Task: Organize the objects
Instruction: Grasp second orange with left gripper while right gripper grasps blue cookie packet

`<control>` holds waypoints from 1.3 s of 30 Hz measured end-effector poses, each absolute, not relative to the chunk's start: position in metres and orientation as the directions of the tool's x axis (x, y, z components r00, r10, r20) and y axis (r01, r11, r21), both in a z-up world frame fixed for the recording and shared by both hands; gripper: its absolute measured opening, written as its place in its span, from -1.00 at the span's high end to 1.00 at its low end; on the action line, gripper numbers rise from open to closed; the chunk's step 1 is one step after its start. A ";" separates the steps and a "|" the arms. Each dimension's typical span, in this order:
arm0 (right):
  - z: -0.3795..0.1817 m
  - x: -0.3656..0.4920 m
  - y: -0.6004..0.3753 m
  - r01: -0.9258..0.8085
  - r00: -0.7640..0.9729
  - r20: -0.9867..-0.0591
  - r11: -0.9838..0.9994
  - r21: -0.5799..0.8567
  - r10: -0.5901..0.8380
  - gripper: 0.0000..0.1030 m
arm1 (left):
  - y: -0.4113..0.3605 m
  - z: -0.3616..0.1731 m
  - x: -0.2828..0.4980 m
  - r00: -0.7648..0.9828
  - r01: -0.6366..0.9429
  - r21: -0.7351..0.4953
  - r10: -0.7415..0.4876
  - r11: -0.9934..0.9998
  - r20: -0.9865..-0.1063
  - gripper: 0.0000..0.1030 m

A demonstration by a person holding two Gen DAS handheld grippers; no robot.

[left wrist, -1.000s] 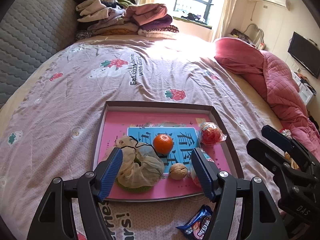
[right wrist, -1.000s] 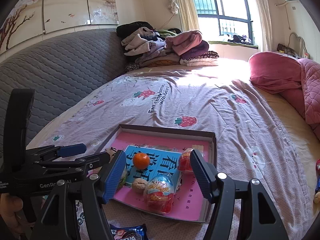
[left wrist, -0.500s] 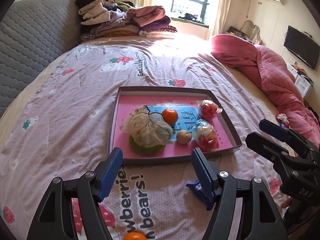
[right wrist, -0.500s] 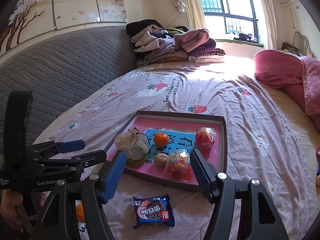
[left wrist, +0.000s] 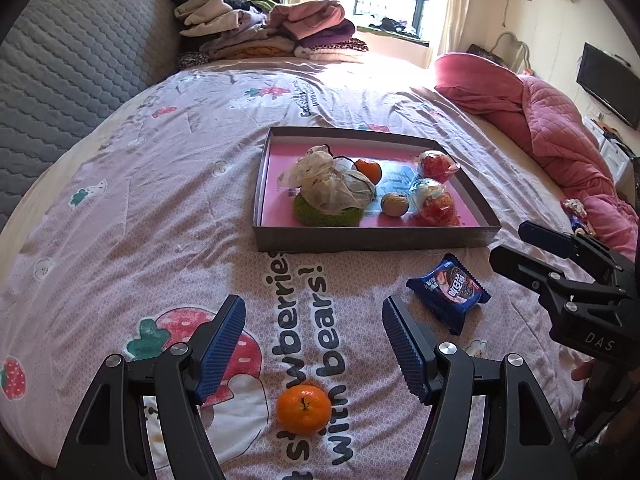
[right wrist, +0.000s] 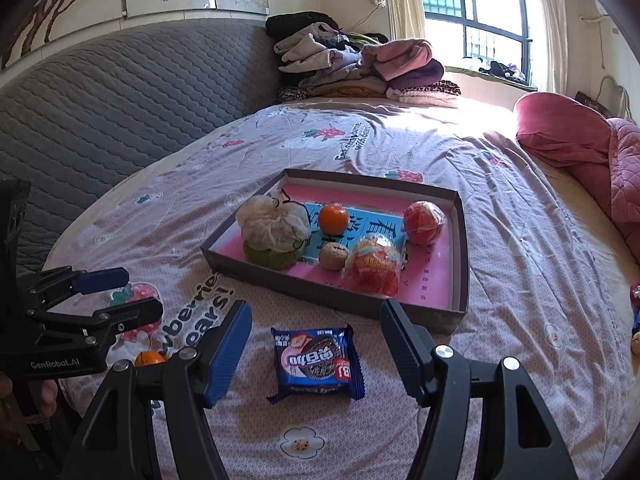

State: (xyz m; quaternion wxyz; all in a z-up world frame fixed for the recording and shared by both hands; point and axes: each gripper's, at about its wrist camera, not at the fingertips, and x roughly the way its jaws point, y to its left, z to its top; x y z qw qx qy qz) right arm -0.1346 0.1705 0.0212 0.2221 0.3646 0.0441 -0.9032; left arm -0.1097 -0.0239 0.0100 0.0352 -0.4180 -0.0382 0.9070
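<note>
A shallow dark box with a pink floor lies on the bed. It holds a net bag on a green pad, a tangerine, a walnut and two wrapped red toy eggs. A loose tangerine lies on the sheet just below my left gripper, which is open and empty. A blue cookie packet lies between the fingers of my right gripper, open, not touching it.
Folded clothes are piled at the head of the bed beside a grey quilted headboard. A pink quilt and pillow lie on the right. Small wrapped items sit at the right bed edge.
Both grippers have pulled back from the box toward the near edge of the bed. The loose tangerine and the cookie packet have come into view in front of them. Both stayed open.
</note>
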 end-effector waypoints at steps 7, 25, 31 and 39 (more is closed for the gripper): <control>-0.006 -0.135 0.167 0.436 -0.607 -0.711 -0.897 0.076 -0.355 -0.29 | -0.020 -0.009 -0.094 -0.632 -0.047 -0.087 0.097 -0.995 -0.769 -0.41; -0.045 -0.148 0.161 0.435 -0.550 -0.766 -0.897 0.076 -0.331 -0.33 | -0.024 -0.047 -0.073 -0.600 -0.063 -0.098 0.117 -0.993 -0.791 -0.41; -0.051 -0.151 0.157 0.441 -0.549 -0.766 -0.894 0.074 -0.334 -0.35 | -0.026 -0.058 -0.073 -0.603 -0.061 -0.110 0.124 -0.992 -0.788 -0.41; -0.057 -0.155 0.158 0.434 -0.546 -0.768 -0.897 0.084 -0.335 -0.35 | -0.025 -0.068 -0.075 -0.597 -0.049 -0.086 0.098 -0.995 -0.797 0.11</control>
